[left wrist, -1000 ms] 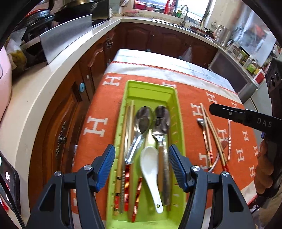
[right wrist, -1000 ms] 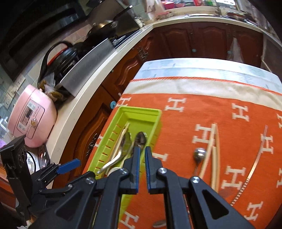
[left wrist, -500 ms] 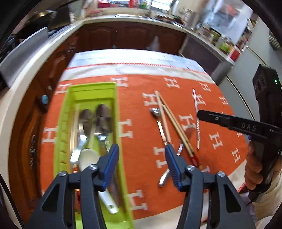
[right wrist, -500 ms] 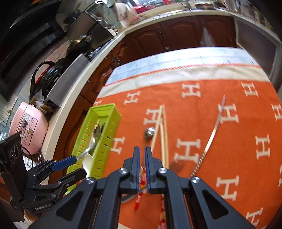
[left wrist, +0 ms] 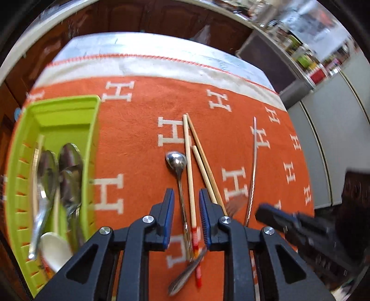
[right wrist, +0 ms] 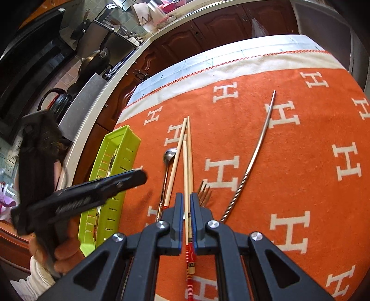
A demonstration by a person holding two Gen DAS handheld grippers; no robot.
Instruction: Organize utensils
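Observation:
A lime green utensil tray (left wrist: 93, 129) (right wrist: 120, 143) lies at the left of the orange cloth, holding metal spoons (left wrist: 69, 166) and a white ceramic spoon (left wrist: 54, 251). Loose on the cloth are a small metal spoon (left wrist: 177, 162) (right wrist: 167, 155), several wooden chopsticks (left wrist: 188, 157) (right wrist: 188, 148), a fork (right wrist: 204, 192) and a thin metal chopstick (left wrist: 254, 162) (right wrist: 259, 143). My left gripper (left wrist: 185, 217) is partly open, low over the small spoon's handle and one wooden chopstick. My right gripper (right wrist: 186, 220) is narrowly open, straddling a wooden chopstick without clearly pinching it.
The orange cloth with white H letters (right wrist: 312, 185) covers the table, with a white border at the far edge (left wrist: 150, 64). A kitchen counter with pans (right wrist: 97, 60) runs along the left. Dark wood cabinets (left wrist: 150, 20) stand behind.
My left gripper moved right from over the tray to the loose utensils and its jaws narrowed. My right gripper moved forward and down over the wooden chopsticks and opened slightly around one.

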